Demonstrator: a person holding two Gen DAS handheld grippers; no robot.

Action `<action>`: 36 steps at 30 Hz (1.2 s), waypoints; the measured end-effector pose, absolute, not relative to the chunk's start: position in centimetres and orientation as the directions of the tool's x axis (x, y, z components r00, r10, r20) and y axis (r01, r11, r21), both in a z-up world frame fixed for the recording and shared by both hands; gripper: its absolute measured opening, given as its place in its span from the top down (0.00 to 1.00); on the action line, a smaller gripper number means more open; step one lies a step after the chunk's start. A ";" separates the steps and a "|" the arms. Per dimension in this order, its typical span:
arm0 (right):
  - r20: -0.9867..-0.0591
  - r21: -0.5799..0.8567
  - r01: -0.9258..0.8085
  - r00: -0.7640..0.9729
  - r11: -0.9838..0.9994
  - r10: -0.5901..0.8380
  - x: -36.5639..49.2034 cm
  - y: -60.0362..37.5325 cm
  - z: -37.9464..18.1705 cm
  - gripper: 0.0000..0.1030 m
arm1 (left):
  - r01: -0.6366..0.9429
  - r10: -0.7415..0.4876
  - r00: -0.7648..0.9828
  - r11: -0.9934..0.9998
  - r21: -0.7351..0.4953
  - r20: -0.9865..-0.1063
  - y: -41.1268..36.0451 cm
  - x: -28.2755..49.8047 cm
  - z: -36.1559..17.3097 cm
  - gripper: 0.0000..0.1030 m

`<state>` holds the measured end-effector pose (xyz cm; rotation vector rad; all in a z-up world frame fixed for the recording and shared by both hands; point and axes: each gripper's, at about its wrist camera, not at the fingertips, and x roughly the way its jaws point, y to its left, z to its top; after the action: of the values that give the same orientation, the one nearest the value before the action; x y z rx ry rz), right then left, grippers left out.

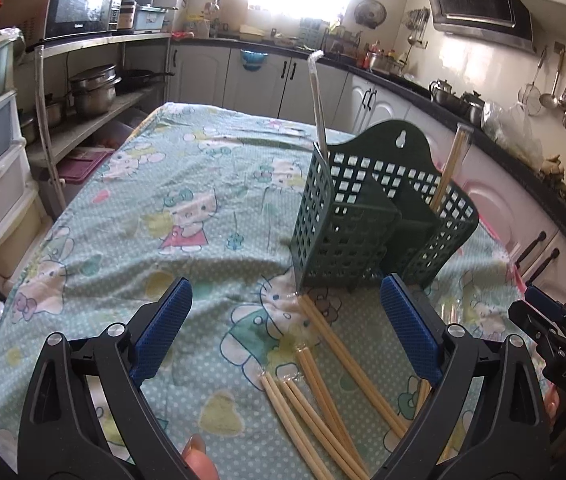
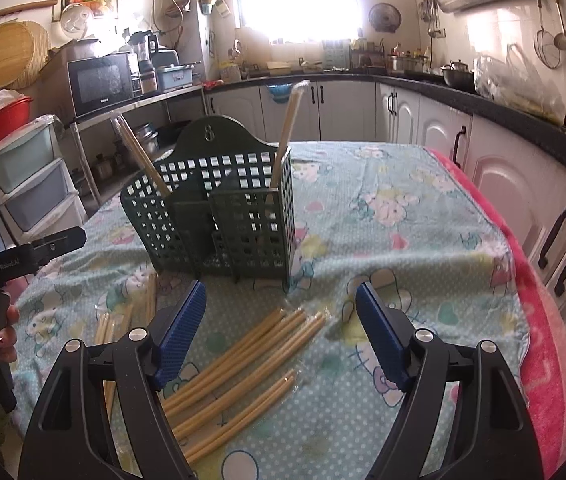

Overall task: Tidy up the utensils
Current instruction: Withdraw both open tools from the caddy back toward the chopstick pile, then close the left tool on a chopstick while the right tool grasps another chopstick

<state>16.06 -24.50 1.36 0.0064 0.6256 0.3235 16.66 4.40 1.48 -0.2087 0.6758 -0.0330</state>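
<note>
Left gripper [image 1: 287, 336], right gripper [image 2: 281, 338]: jaws apart, empty. Loose chopsticks [image 2: 243, 364]: lower centre on the surface [image 2: 423, 216], unsorted. Green holder [image 2: 219, 208]: mid-frame beyond them, two wrapped pairs [image 2: 289, 132] standing inside; early stage, judged. Nothing in between. Microwave [image 2: 103, 82]: upper left.

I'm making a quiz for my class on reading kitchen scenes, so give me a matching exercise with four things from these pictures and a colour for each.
Things:
1. utensil basket
2. gripper pads
3. loose chopsticks
4. blanket edge

Colours:
A. pink
B. pale yellow
C. dark green
D. blue

Pairs: 1-C, 2-D, 3-B, 4-A
</note>
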 end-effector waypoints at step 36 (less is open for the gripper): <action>-0.779 0.329 -0.161 0.511 0.931 0.364 24.8 -26.9 -6.2 0.69 | -0.027 -0.258 0.533 0.947 -0.321 -0.806 1.7 24.1 -6.5 0.62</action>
<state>24.77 -26.86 -6.22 0.2258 0.9865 0.3188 24.13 1.68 -6.49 -0.3117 1.0030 -0.1401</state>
